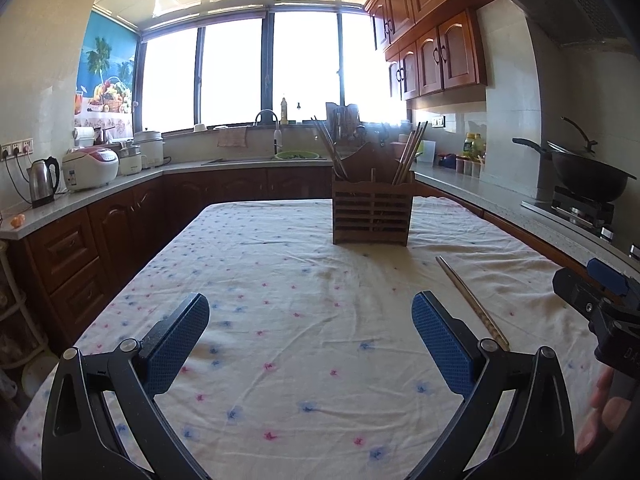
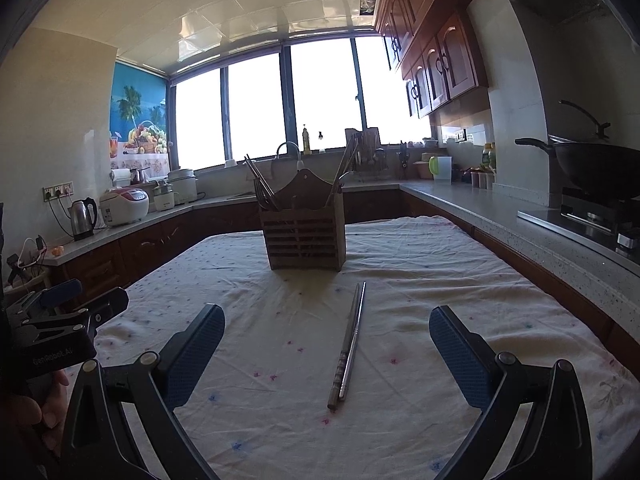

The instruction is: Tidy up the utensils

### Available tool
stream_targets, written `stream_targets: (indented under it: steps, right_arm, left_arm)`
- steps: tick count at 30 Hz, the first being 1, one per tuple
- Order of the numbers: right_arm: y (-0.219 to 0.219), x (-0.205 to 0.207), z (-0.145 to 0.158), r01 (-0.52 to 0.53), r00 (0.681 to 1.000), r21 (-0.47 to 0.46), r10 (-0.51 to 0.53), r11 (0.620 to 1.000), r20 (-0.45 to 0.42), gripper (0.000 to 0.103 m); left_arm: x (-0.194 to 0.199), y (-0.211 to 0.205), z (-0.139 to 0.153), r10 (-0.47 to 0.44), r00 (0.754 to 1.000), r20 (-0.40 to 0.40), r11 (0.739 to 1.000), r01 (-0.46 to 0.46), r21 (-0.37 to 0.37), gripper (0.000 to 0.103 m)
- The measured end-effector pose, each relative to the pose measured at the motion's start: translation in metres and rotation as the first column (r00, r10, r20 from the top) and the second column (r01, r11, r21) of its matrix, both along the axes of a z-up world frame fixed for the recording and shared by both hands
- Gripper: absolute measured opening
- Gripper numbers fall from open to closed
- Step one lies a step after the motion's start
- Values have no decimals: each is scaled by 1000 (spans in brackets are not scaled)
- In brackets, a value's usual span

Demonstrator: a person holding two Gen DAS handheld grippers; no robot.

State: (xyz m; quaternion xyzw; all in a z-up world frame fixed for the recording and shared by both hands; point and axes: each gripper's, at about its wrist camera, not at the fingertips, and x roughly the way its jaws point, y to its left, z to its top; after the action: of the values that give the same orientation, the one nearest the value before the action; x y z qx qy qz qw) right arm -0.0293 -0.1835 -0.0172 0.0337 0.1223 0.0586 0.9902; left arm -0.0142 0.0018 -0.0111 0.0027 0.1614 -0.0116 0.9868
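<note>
Chopsticks (image 2: 347, 350) on tablecloth (image 2: 420, 264), both tools spread wide, holder (image 2: 303, 236) contents dim

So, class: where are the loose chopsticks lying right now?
The chopsticks lie flat on the tablecloth, in front of the wooden holder, between the right gripper's open fingers.

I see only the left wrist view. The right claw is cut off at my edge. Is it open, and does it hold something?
Observer: The right claw is open and holds nothing.
Operator: Where are the chopsticks relative to it?
Observer: The chopsticks lie flat on the cloth, ahead between its two fingers, pointing toward the wooden holder.
Operator: One stick or two?
Observer: Two, lying close side by side.
</note>
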Motion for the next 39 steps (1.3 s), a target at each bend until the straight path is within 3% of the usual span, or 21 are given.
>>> stream_targets:
  steps: [14,39]
  right_arm:
    - [-3,-6,1,4,999,1,-4,1000,47,103]
    - [-4,-8,-1,8,998,3,-8,1000,56,103]
  left_arm:
    - [-5,0,2,18,1000,22,1000,-18,4,103]
    - [-7,-3,3,30,999,40,999,-31,20,103]
